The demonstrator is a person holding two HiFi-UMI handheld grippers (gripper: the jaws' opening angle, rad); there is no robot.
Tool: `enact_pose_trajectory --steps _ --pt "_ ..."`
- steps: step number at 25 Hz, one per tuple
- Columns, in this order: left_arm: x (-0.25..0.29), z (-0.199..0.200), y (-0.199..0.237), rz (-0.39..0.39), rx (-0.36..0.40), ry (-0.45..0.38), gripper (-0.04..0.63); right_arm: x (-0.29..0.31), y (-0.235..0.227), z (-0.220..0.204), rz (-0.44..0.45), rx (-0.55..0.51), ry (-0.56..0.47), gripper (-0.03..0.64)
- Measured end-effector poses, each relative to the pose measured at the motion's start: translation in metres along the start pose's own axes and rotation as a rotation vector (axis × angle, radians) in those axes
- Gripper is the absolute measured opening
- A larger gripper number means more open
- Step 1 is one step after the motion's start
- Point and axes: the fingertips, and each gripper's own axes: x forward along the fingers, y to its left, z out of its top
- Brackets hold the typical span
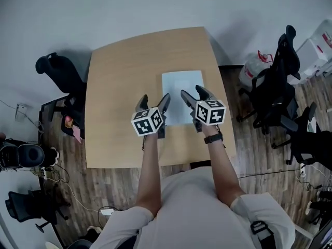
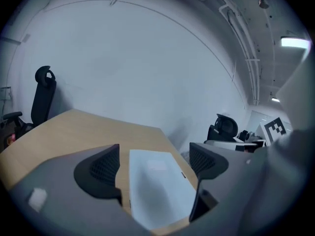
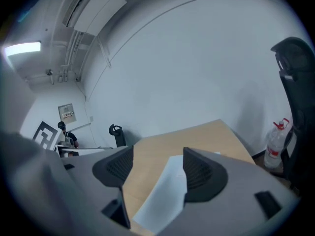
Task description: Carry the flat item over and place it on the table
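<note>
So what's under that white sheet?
The sheet lies flat on the wooden table. Only tabletop shows around it. Anything right beneath the sheet is covered, so I can't see it.

So the table [image 1: 114, 77] is light tan wood grain, and the flat item [image 1: 181, 84] is plain pale bluish white. The left gripper [image 1: 155, 98] and right gripper [image 1: 192, 91] are both dark grey, and their cubes [image 1: 148, 121] carry black-and-white square markers (QR-ish looking). The office chairs [image 1: 280, 87] are black, the floor [image 1: 259, 154] is dark brown planks, the wall [image 1: 155, 4] is plain pale grey, and the person's shirt [image 1: 197, 211] is whitish.
</note>
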Motion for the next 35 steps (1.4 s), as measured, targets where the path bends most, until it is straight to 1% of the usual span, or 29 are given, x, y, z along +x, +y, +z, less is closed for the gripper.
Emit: enact_pose_trajectory --steps 2,3,4,5,8,10,12,13,14,17,21,24,27,32,35 --pt "-0.015 0.009 -0.004 -0.005 0.018 -0.035 0.436 -0.011 0.01 0.008 -0.009 -0.021 -0.026 0.317" --pt "-0.021 0.013 -0.007 -0.005 0.025 -0.053 0.422 -0.018 0.013 0.013 -0.02 -0.032 -0.044 0.286" --pt "-0.028 0.017 -0.009 -0.005 0.032 -0.071 0.408 -0.024 0.015 0.017 -0.03 -0.041 -0.063 0.203" --pt "-0.034 0.02 -0.011 -0.004 0.038 -0.085 0.39 -0.031 0.018 0.021 -0.036 -0.045 -0.08 0.142" --pt "-0.049 0.027 -0.019 -0.011 0.057 -0.123 0.342 -0.046 0.028 0.026 -0.03 -0.06 -0.109 0.116" --pt "-0.058 0.032 -0.026 -0.025 0.071 -0.144 0.322 -0.056 0.034 0.031 -0.052 -0.106 -0.123 0.087" --pt "-0.065 0.036 -0.037 -0.051 0.089 -0.166 0.3 -0.066 0.037 0.035 -0.087 -0.155 -0.133 0.078" --pt "-0.069 0.038 -0.044 -0.07 0.096 -0.179 0.274 -0.071 0.038 0.037 -0.101 -0.166 -0.139 0.072" --pt "-0.074 0.039 -0.051 -0.093 0.102 -0.192 0.244 -0.076 0.038 0.038 -0.111 -0.167 -0.15 0.066" --pt "-0.085 0.043 -0.066 -0.142 0.124 -0.225 0.185 -0.09 0.04 0.044 -0.13 -0.148 -0.195 0.043" --pt "-0.097 0.05 -0.073 -0.132 0.169 -0.268 0.094 -0.101 0.047 0.05 -0.148 -0.16 -0.228 0.028" --pt "-0.104 0.052 -0.076 -0.125 0.178 -0.304 0.032 -0.109 0.051 0.049 -0.149 -0.182 -0.236 0.02" --pt "-0.104 0.051 -0.082 -0.135 0.179 -0.317 0.011 -0.113 0.053 0.05 -0.143 -0.204 -0.237 0.015" --pt "-0.106 0.05 -0.089 -0.153 0.184 -0.329 0.011 -0.118 0.058 0.056 -0.139 -0.229 -0.254 0.015" --pt "-0.109 0.057 -0.09 -0.165 0.179 -0.358 0.011 -0.117 0.061 0.059 -0.135 -0.236 -0.26 0.015"
